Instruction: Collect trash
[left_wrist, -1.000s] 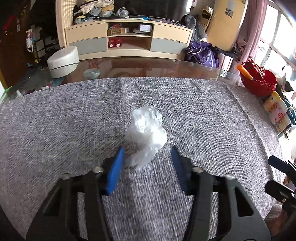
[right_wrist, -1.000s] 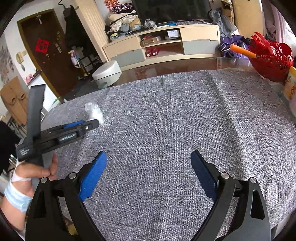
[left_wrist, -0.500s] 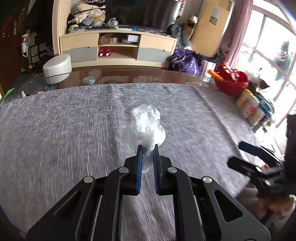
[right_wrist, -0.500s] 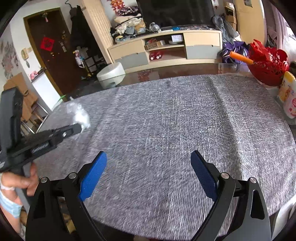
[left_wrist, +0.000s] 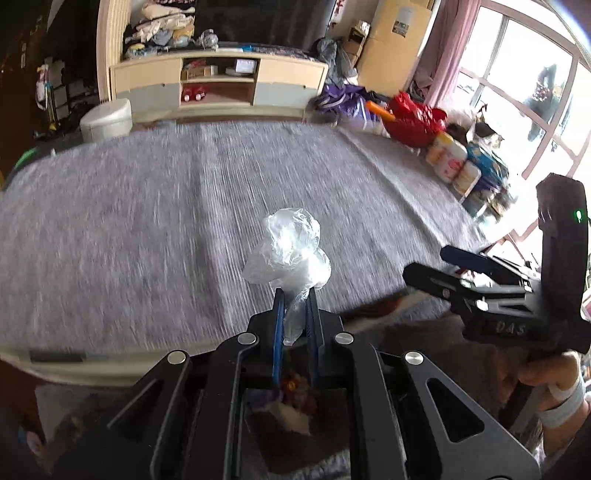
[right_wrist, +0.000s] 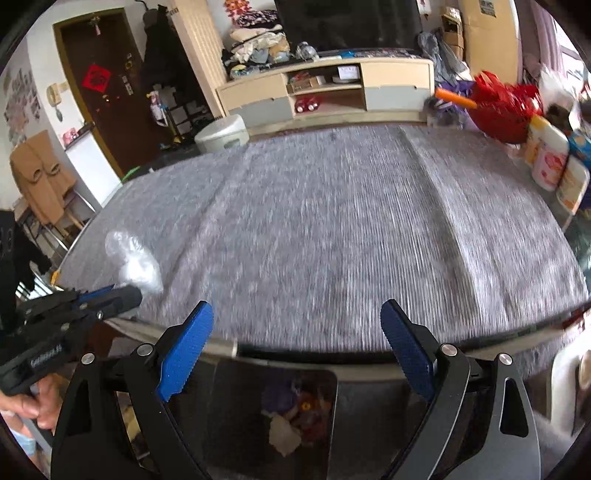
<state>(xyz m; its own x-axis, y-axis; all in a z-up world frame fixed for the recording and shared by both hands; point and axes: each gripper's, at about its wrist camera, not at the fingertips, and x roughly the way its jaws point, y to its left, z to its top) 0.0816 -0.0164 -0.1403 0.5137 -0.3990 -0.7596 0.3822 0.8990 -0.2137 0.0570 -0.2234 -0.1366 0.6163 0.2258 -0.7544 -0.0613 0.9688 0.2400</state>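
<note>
The left gripper (left_wrist: 294, 295) pinches the crumpled plastic bag (left_wrist: 287, 254) by its tail, above the near table edge (left_wrist: 110, 363); the right gripper (right_wrist: 295, 328), spread and empty, is to its right.

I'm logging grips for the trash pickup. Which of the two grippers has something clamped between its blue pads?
The left gripper: its pads are shut on the crumpled clear plastic bag. The right gripper stands wide open with nothing between its pads.
</note>
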